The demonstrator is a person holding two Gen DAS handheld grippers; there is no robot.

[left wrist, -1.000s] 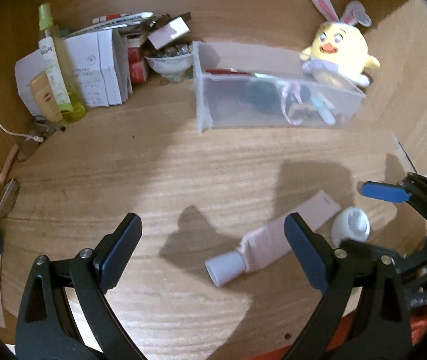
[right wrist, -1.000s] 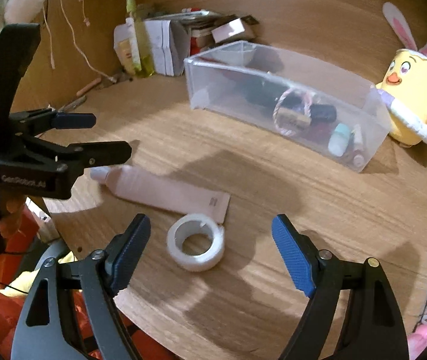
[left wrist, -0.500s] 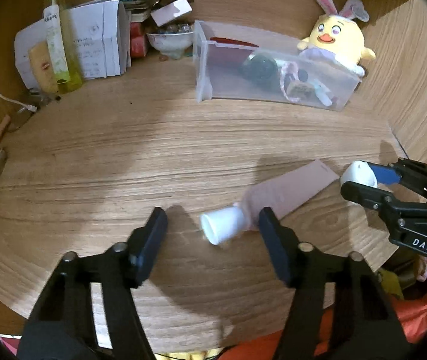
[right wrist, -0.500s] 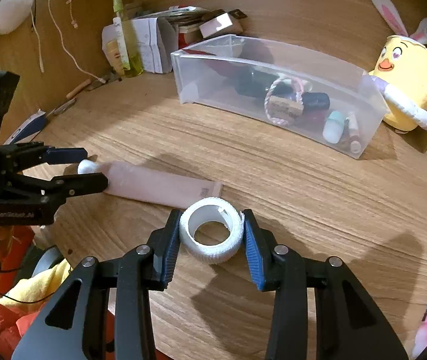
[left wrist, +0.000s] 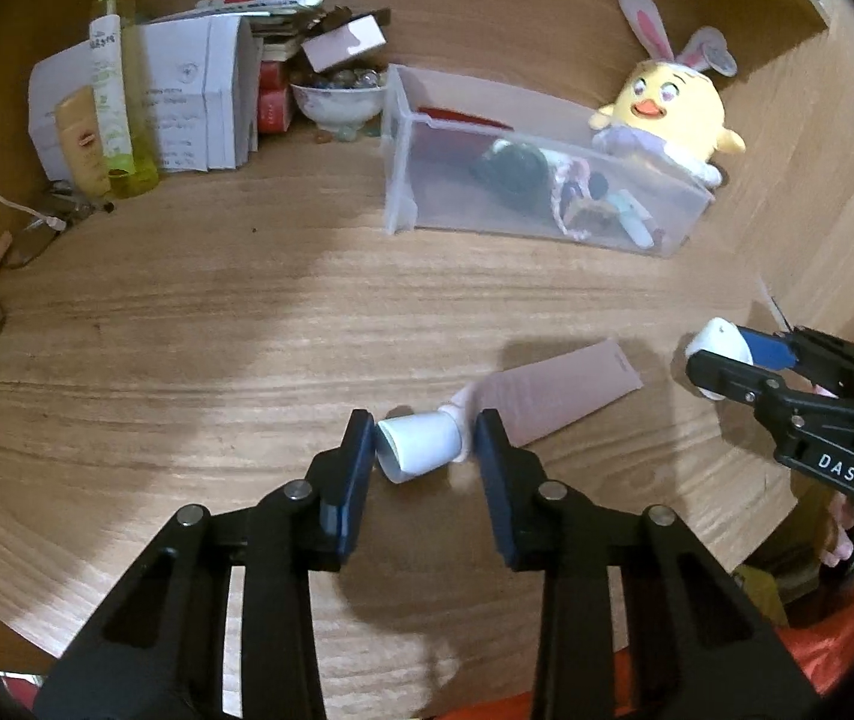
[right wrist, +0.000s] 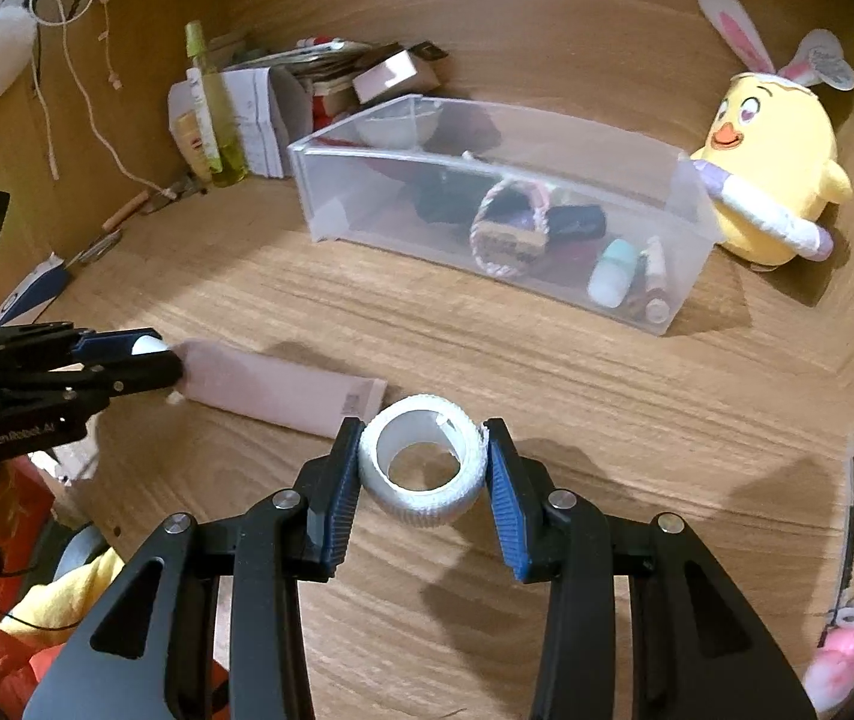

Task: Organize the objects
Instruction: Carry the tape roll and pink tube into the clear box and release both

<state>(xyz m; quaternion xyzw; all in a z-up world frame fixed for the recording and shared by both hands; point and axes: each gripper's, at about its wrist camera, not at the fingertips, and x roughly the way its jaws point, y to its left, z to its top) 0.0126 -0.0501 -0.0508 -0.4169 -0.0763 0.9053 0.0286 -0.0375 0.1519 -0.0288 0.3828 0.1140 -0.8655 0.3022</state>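
Both grippers have gone from wide open a second ago to closed on their targets.

Left gripper (left wrist: 425, 445): fingers pinched on the white screw cap (left wrist: 420, 445) of the pale pink squeeze tube (left wrist: 553, 399), one pad on each side of the cap. Tube body lies flat on the wooden tabletop (left wrist: 246, 330), crimped end pointing toward the right gripper. In the right wrist view the left gripper (right wrist: 156, 357) comes in from the left edge with its tips around the cap end; the tube (right wrist: 282, 387) runs along the wood from there.

Right gripper (right wrist: 423, 462): blue ribbed pads pressed against both sides of the white textured tape roll (right wrist: 420, 459), hole facing up toward the camera. Roll sits just past the tube's crimped end; can't tell whether it is resting on the wood or lifted. Left wrist view shows the roll (left wrist: 721, 348) partly hidden between the right gripper's (left wrist: 727, 360) tips.

Clear plastic bin (right wrist: 688, 240) stands well behind both, long side facing the right gripper, holding a braided pink-and-white loop (right wrist: 511, 228), a small mint-capped bottle (right wrist: 610, 279) and dark items I can't identify. Yellow chick plush with bunny ears (right wrist: 769, 180) sits touching the bin's far right end. Tall yellow-green spray bottle (left wrist: 117, 84) and white paper boxes (left wrist: 198, 102) are at back left.
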